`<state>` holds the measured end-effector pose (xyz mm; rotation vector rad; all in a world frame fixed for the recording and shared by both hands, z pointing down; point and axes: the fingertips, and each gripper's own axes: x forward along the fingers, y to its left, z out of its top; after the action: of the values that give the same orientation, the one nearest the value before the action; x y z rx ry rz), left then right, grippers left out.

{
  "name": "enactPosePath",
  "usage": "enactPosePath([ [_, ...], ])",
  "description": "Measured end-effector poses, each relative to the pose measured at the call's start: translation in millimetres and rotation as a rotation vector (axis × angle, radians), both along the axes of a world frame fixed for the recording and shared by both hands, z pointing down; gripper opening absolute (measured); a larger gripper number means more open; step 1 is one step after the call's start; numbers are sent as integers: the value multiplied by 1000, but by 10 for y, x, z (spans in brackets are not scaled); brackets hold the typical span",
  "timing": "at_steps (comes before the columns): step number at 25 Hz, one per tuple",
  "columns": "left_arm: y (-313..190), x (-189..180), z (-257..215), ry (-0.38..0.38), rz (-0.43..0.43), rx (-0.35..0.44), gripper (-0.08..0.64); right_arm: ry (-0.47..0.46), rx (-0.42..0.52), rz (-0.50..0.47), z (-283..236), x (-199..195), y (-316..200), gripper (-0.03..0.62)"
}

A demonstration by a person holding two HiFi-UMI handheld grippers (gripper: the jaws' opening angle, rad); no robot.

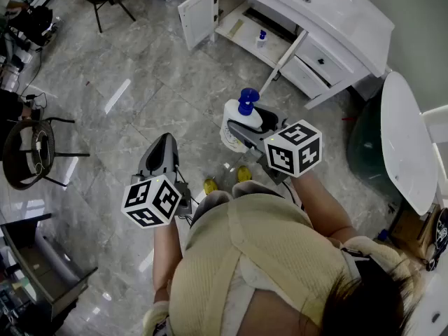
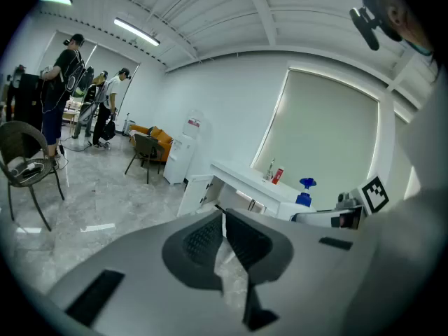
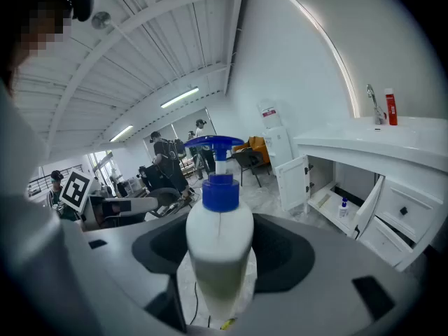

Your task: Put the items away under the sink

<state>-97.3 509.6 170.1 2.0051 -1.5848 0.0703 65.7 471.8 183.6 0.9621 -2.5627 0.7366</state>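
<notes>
Closest to the head camera, the person's torso (image 1: 266,257) fills the near edge, with both tools held out in front over the grey floor (image 1: 140,82).

**Step in hand:** carrying. The right tool (image 1: 250,122) pinches a white pump bottle (image 1: 238,121) by its body, upright, with the blue pump on top. The bottle is off the floor and well apart from the cabinet (image 1: 238,30) under the sink. The left tool (image 1: 164,144) is pressed together and holds nothing.

**Next move, as judged:**
1. Bring the bottle to the far cabinet, whose left door (image 1: 198,14) already stands open.
2. Lower the right tool enough for the pump to pass under the surface (image 1: 329,12).
3. Set the bottle on the shelf, clear of the small bottle (image 1: 262,38) standing there.

**View differences:**
- The head view alone shows the stretch of floor still to cross.
- The right gripper view alone shows both pads against the bottle's sides, plus the tap (image 3: 373,103) and a red tube (image 3: 390,107) on the surface.
- The left gripper view alone shows its tips meeting with nothing between them, and people standing at the far left of the room.
</notes>
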Motion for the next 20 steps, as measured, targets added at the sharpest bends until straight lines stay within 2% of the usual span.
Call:
enactPosePath([
  [13,76,-292,108,31,-4,-29,49,1,-15,7,5,-297,49,281],
  [20,221,-618,206,42,25,-58,49,7,-37,19,72,-685,113,281],
])
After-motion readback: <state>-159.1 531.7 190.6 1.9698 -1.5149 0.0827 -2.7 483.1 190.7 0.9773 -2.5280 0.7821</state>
